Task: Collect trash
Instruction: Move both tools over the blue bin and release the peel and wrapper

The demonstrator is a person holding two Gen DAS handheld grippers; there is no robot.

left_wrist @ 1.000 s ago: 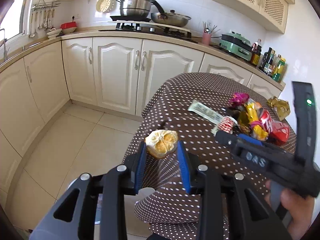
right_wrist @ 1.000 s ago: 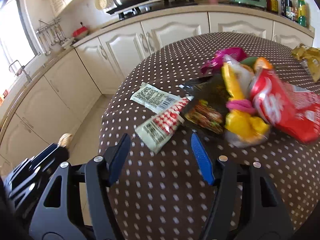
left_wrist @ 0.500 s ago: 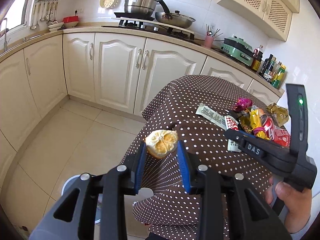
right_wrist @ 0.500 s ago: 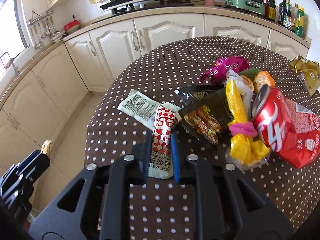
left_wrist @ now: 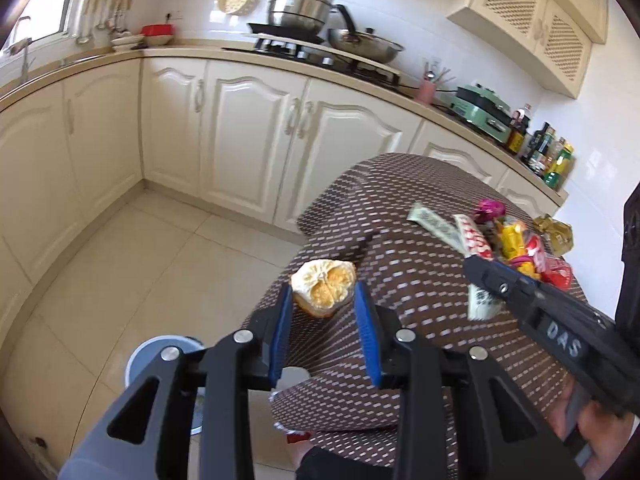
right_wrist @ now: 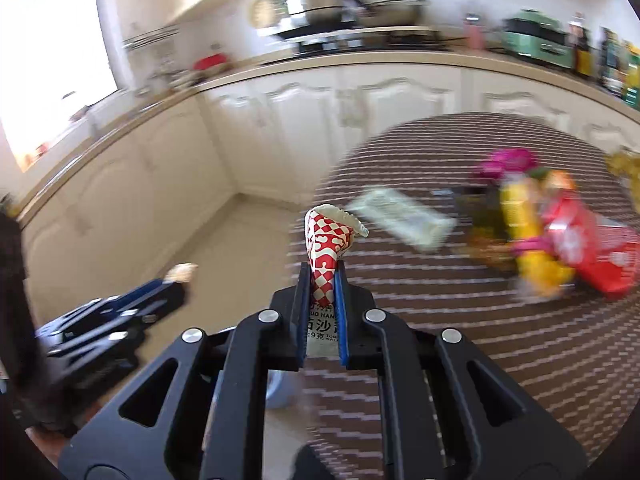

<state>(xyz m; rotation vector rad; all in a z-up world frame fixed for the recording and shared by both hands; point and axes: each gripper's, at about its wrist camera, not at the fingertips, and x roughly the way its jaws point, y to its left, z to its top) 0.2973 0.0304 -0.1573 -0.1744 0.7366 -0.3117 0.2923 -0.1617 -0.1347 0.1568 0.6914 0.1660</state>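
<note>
Kitchen, mid-cleanup: left gripper (left_wrist: 323, 307) clamped on a squeezed citrus peel (left_wrist: 323, 288), held off the near edge of the dotted tabletop (left_wrist: 404, 292) and above the tiled floor (left_wrist: 132, 264). Right gripper (right_wrist: 323, 308), jaws just closed, pinching a red-and-white checkered wrapper (right_wrist: 326, 252) lifted clear of the tabletop near that same edge. Left behind toward the far right edge: a pale printed sachet (right_wrist: 400, 218), a pink wrapper (right_wrist: 506, 162), a yellow bag (right_wrist: 524, 232), a red packet (right_wrist: 588, 248) and a gold foil piece (left_wrist: 556, 232), heaped close together. Below the table's overhang, a round grey-white bin (left_wrist: 160, 354) on the floor, partly masked by the left gripper's frame. Beyond, cream cabinets (left_wrist: 248, 136), with pots on the stove (left_wrist: 304, 12), a green appliance (left_wrist: 482, 110) and bottles (left_wrist: 550, 156). Right-wrist view heavily smeared by motion, so wrapper print and heap details unreadable. Holder's hand (left_wrist: 596, 436) cut off at the lower right corner.
</note>
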